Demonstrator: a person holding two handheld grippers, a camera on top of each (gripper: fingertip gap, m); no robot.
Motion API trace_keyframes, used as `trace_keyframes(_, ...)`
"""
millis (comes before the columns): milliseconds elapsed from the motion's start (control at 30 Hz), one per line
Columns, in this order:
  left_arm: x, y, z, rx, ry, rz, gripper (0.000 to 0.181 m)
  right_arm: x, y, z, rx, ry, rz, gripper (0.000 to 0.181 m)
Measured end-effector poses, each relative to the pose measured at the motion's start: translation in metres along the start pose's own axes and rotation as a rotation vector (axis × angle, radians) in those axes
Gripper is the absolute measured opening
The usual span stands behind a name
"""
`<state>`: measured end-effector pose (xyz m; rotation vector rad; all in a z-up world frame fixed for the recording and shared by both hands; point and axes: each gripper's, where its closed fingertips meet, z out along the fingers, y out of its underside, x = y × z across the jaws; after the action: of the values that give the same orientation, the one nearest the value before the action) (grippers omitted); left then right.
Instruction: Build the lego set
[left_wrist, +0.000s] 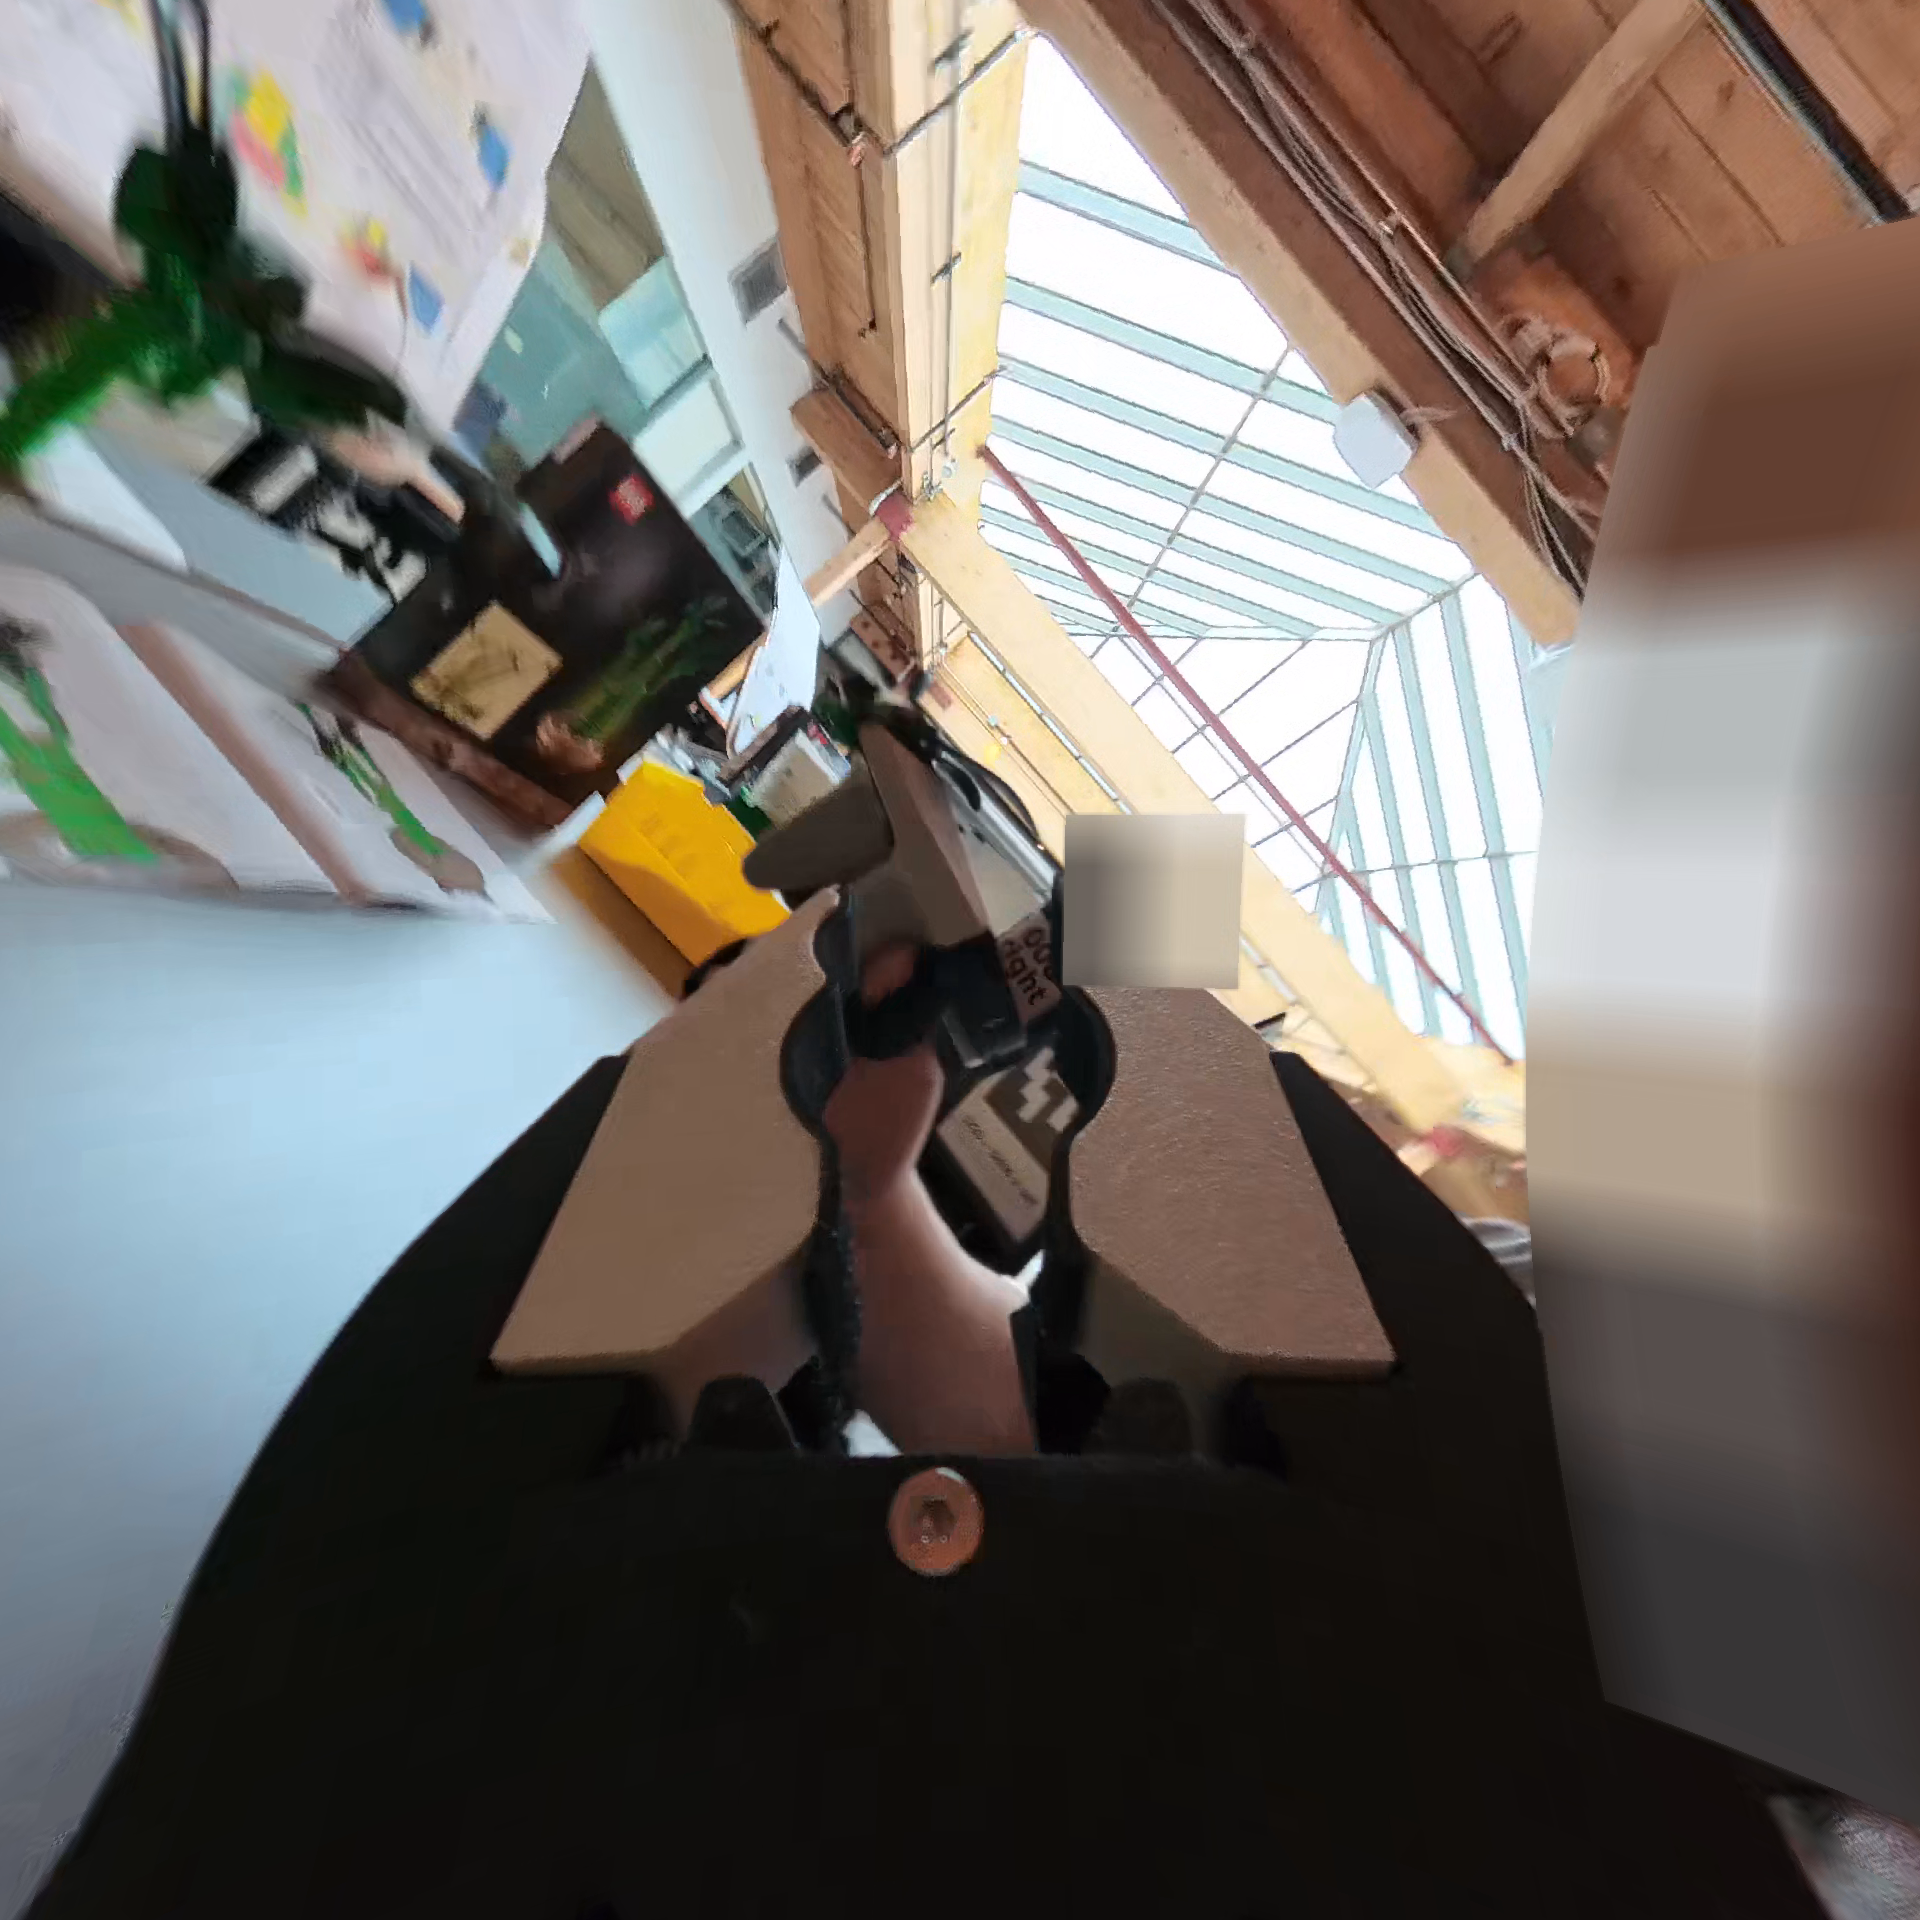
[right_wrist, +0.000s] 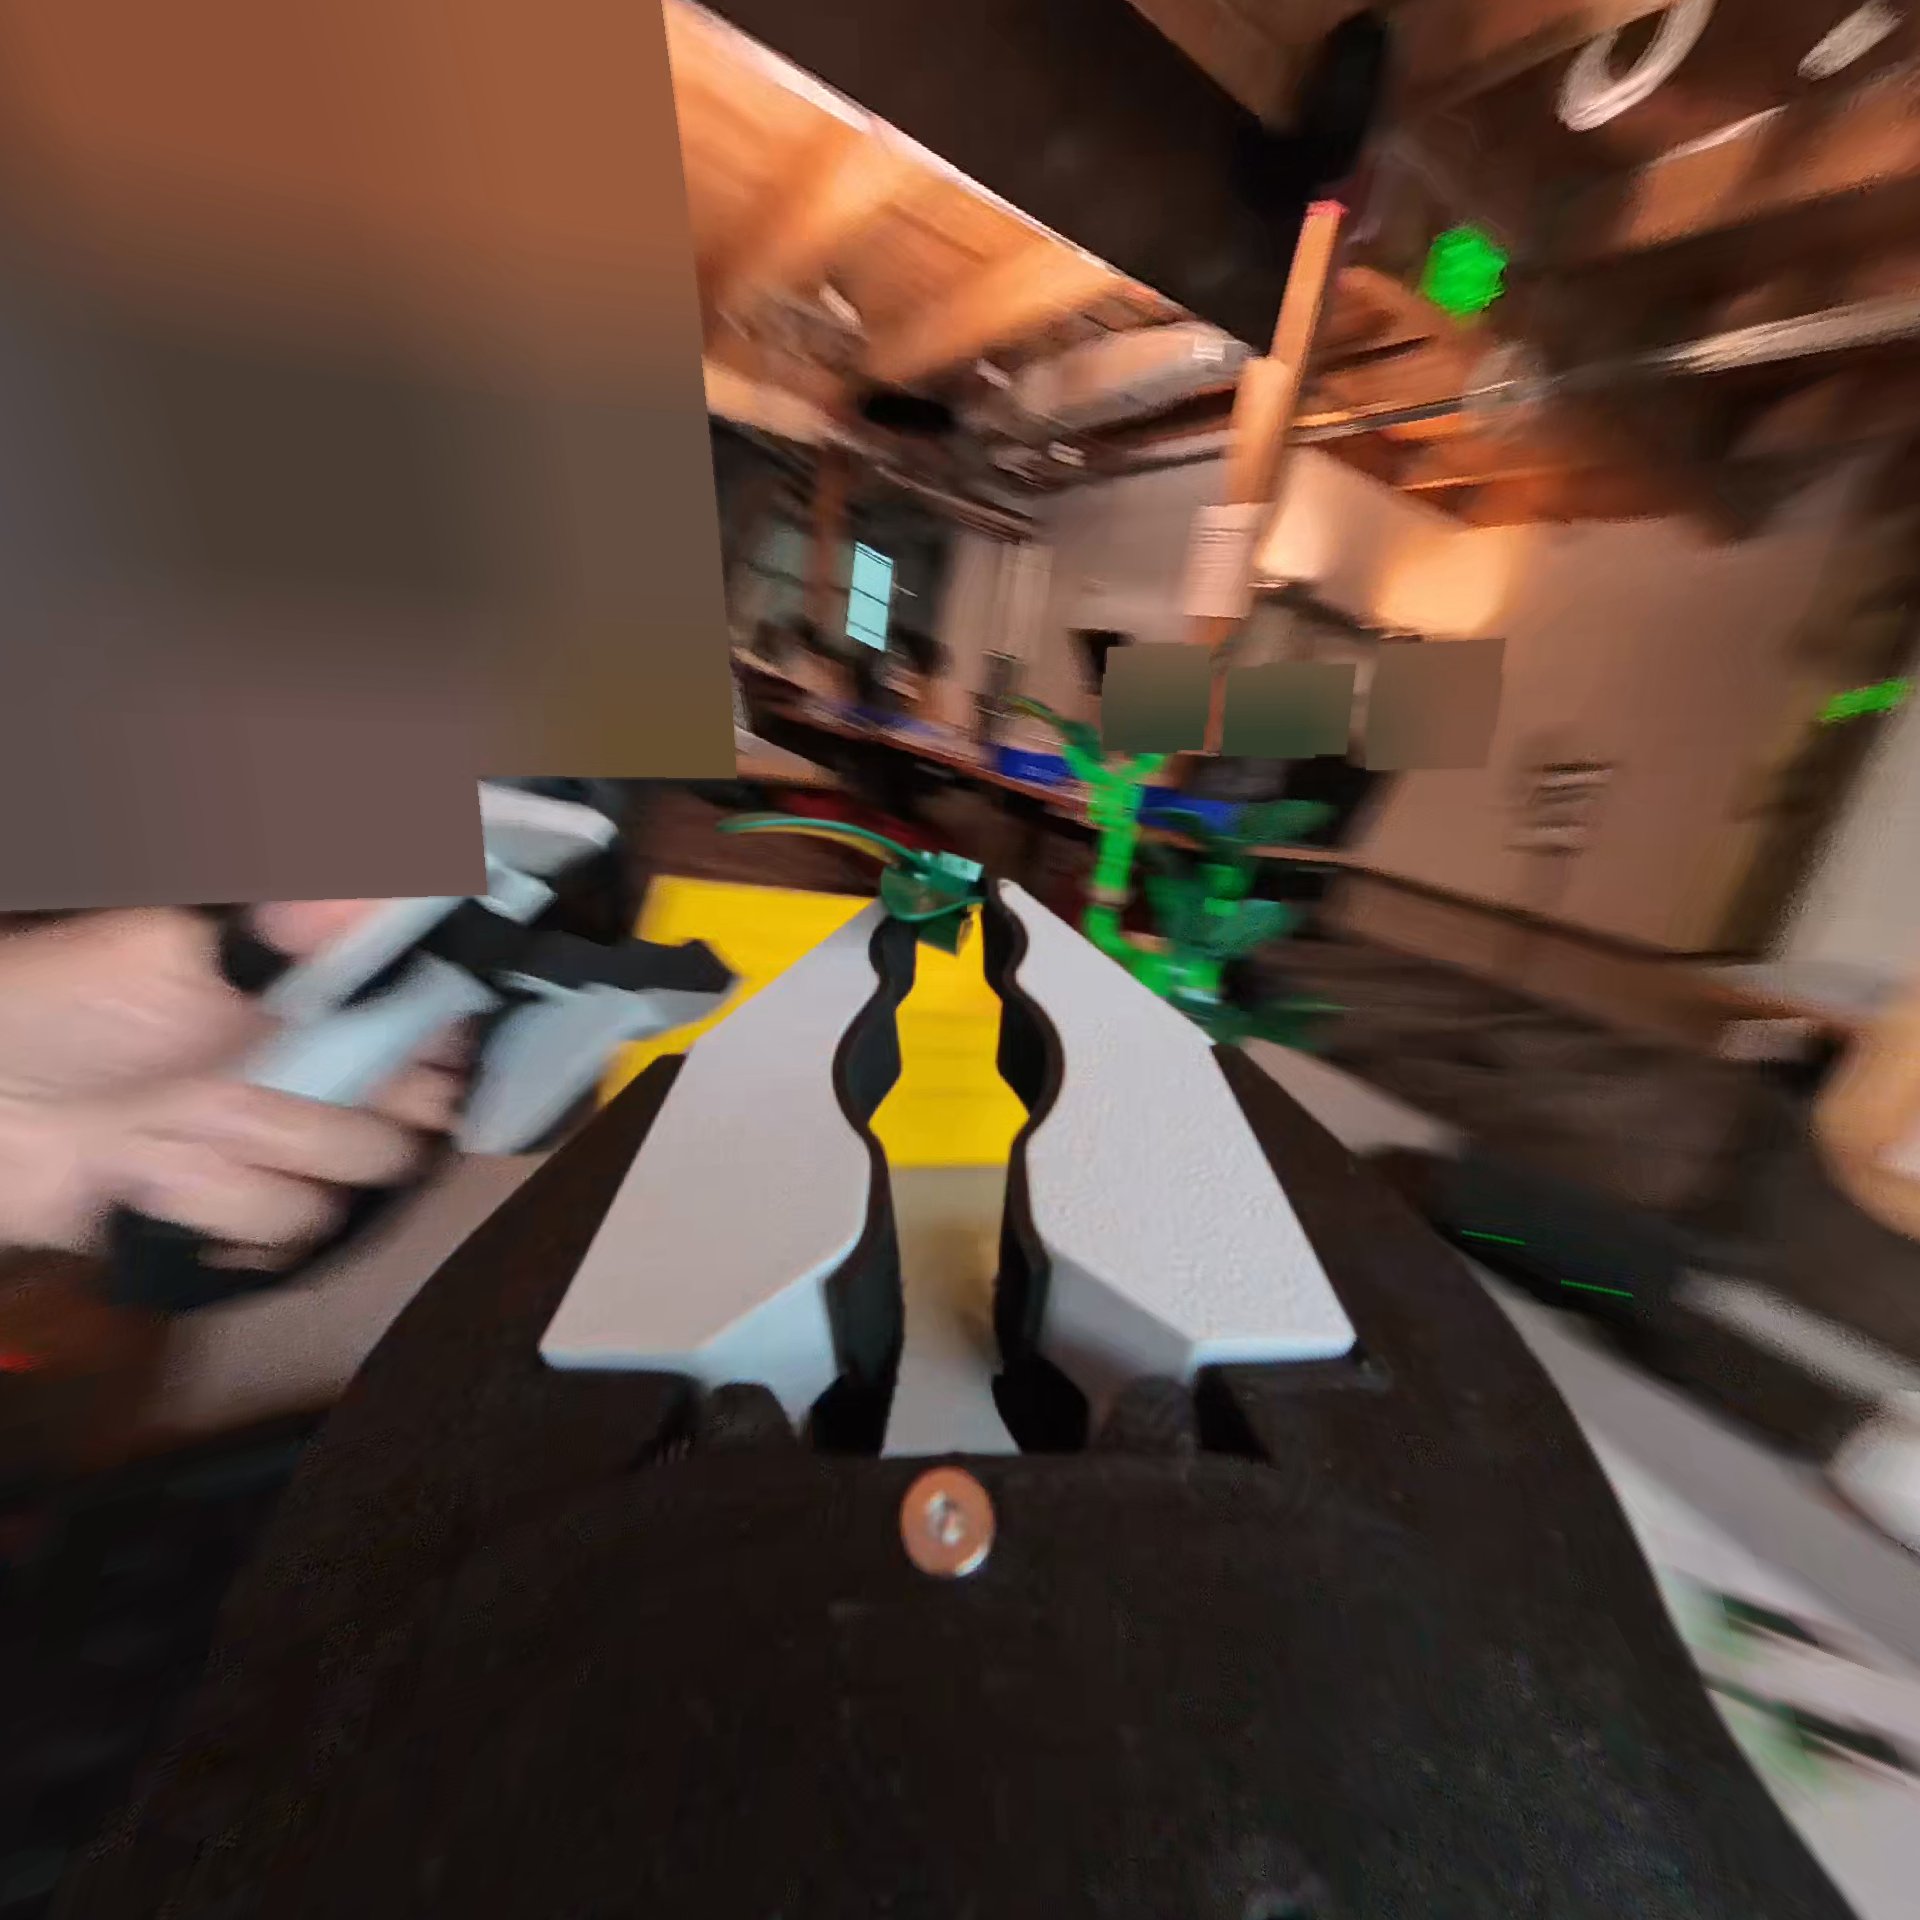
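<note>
In the right wrist view my right gripper is shut on a small dark green leaf piece, whose thin curved leaf sticks out to the left of the tips. The bright green lego plant stands beyond it to the right, blurred. My left gripper is tilted up towards the ceiling, with its jaws apart and nothing held. Between its fingers I see the right gripper and the hand holding it. The left gripper and its hand also show at the left of the right wrist view. The plant shows blurred at the upper left of the left wrist view.
A yellow bin sits behind the grippers and also shows in the left wrist view. A black set box and an open instruction booklet lie on the white table. Wooden beams and a skylight are overhead.
</note>
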<state>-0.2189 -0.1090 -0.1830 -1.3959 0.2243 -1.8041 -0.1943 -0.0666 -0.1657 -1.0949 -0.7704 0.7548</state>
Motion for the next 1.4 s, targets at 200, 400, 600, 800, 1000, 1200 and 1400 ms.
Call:
trace_keyframes(200,0.013,-0.025,-0.001,-0.034,-0.026,0.495,0.027,-0.022,-0.041,-0.005,0.223,-0.485,0.682,0.010)
trace_keyframes(400,0.022,-0.017,0.019,-0.159,0.023,0.589,0.024,-0.046,-0.039,-0.003,0.163,-0.590,0.675,0.010)
trace_keyframes(600,0.034,-0.009,0.020,-0.188,0.133,0.558,0.015,-0.045,-0.037,-0.001,0.146,-0.577,0.665,0.008)
trace_keyframes(800,0.032,-0.010,0.018,-0.194,0.131,0.575,0.006,-0.049,-0.036,0.003,0.133,-0.583,0.638,0.008)
trace_keyframes(1000,0.031,-0.014,0.012,-0.195,0.136,0.572,0.005,-0.052,-0.032,0.009,0.116,-0.592,0.650,0.008)
trace_keyframes(1200,0.030,-0.022,0.006,-0.177,0.089,0.665,0.005,-0.046,-0.031,0.013,0.029,-0.565,0.615,0.018)
trace_keyframes(1400,0.029,-0.021,0.004,-0.203,0.099,0.655,0.005,-0.055,-0.026,0.018,-0.068,-0.587,0.530,0.006)
